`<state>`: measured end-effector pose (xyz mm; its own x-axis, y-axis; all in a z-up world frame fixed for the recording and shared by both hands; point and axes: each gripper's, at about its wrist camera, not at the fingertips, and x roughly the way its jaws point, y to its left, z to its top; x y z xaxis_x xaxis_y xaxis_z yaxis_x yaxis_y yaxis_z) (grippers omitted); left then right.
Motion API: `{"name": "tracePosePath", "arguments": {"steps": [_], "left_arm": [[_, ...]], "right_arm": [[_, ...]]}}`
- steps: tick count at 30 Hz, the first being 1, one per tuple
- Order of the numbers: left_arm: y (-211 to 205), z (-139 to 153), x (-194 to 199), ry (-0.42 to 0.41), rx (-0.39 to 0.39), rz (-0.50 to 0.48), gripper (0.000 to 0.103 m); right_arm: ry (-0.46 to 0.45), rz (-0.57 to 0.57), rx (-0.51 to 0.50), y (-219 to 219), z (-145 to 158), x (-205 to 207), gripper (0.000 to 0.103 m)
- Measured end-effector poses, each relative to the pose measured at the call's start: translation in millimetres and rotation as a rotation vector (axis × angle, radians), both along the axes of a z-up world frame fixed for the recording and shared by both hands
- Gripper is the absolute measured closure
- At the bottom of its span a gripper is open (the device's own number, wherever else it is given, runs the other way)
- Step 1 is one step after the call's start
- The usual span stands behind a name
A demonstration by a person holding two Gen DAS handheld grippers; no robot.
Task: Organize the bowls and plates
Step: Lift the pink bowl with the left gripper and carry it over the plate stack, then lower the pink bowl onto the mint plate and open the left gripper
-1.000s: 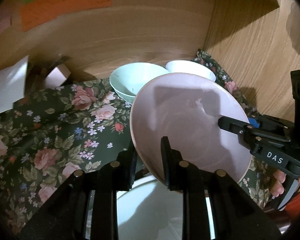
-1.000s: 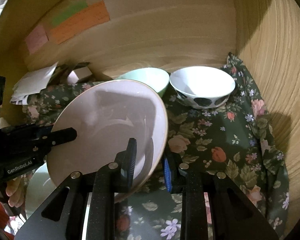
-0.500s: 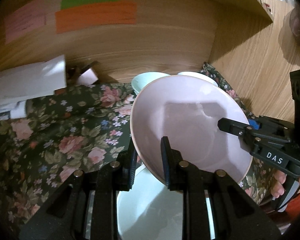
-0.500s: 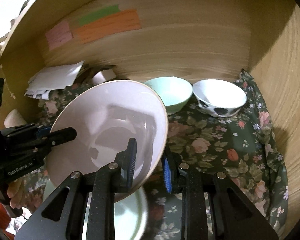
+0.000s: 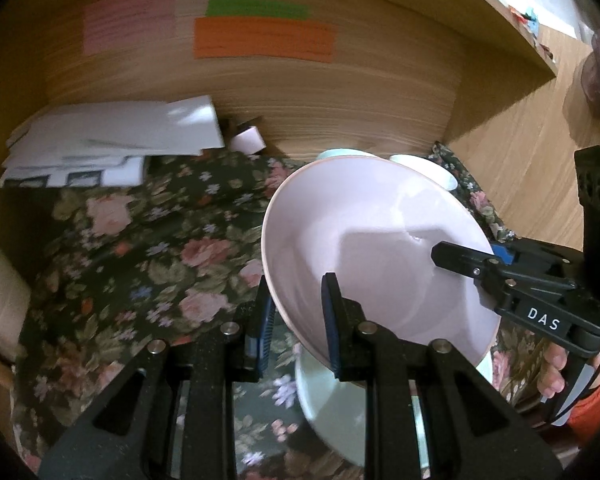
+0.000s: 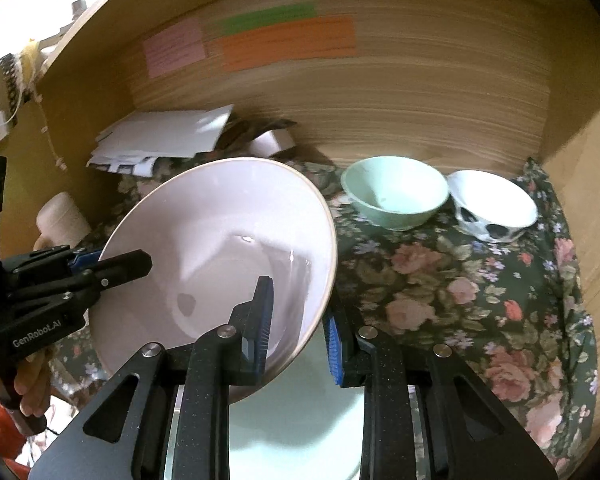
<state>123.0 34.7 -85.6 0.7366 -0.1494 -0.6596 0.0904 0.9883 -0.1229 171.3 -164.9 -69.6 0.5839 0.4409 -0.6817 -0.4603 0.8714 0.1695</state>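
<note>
Both grippers hold one large pale pink plate (image 5: 380, 248) by its rim, lifted and tilted above a pale green plate (image 5: 332, 408) on the floral cloth. My left gripper (image 5: 296, 328) is shut on the plate's left rim. My right gripper (image 6: 298, 328) is shut on the right rim of the same pink plate (image 6: 220, 256); the green plate (image 6: 296, 420) lies below. A mint green bowl (image 6: 394, 192) and a white bowl with dark spots (image 6: 492, 204) stand at the back right.
The floral cloth (image 6: 480, 300) covers the shelf floor inside a wooden cabinet. White papers (image 5: 108, 140) and a small tape roll (image 5: 248, 142) lie at the back left. A cream cylinder (image 6: 62, 216) stands at the left. Coloured notes (image 5: 260, 38) stick on the back wall.
Both grippers have lifted the pink plate up and back from the bowls, and the views now show more of the back wall. The green plate below is more exposed.
</note>
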Motion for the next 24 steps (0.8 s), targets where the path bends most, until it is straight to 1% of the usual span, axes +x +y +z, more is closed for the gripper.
{"name": "tracePosePath", "arguments": {"steps": [7, 15, 24], "left_arm": [[30, -2, -26, 0.003, -0.001, 0.063, 0.081], [57, -8, -49, 0.012, 0.009, 0.127, 0.081], [80, -28, -61, 0.064, -0.007, 0.182, 0.081]], "right_arm": [[0.01, 0.069, 0.004, 33, -3, -10, 0.081], [0.042, 0.15, 0.003, 71, -14, -19, 0.081], [0.083, 0.214, -0.038, 100, -32, -24, 0.081]]}}
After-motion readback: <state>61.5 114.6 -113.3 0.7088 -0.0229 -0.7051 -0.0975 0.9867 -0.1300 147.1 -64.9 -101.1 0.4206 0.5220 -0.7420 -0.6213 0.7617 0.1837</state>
